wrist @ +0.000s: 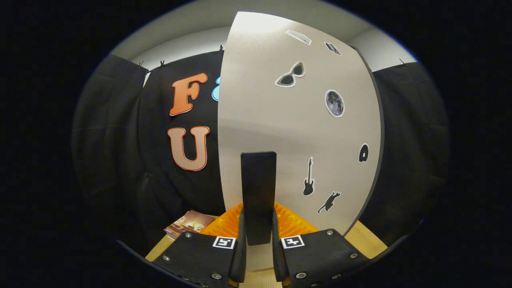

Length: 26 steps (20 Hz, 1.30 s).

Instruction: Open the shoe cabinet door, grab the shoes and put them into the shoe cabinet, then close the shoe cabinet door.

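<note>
The gripper (258,240) is clenched on the dark upright handle (259,192) of the shoe cabinet door (296,132), both fingers pressing its sides, probably so the door can be swung. It is held level and straight at the door. No shoes are seen.

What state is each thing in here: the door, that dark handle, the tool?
Cabinet door: upright, stickers on its pale face; open or closed, cannot tell.
Door handle: dark upright bar on the door, clamped between the fingers.
Tool: shut on the door handle, a finger pressing each side.
Booklet: lying flat, left of the fingers.
</note>
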### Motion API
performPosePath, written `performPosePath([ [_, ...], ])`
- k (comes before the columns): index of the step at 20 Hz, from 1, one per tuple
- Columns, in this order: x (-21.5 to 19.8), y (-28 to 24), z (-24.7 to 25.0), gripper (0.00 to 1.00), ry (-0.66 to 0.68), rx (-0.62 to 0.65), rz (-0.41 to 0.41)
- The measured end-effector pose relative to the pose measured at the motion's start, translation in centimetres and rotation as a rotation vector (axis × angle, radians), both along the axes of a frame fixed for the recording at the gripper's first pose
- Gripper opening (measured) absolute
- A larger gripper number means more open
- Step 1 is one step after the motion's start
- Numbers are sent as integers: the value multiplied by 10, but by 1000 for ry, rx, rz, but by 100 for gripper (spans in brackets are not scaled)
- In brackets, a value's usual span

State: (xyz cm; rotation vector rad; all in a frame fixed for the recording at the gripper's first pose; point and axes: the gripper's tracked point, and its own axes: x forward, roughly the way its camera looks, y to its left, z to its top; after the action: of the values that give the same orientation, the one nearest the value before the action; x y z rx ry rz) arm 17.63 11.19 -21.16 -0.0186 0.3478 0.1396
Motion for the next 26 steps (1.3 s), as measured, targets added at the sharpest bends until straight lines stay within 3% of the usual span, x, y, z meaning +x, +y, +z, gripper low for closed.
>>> performPosePath([
  [13, -35, -35, 10, 25, 2, -30, -16],
  [26, -58, -85, 18, 21, -22, -50, -128],
])
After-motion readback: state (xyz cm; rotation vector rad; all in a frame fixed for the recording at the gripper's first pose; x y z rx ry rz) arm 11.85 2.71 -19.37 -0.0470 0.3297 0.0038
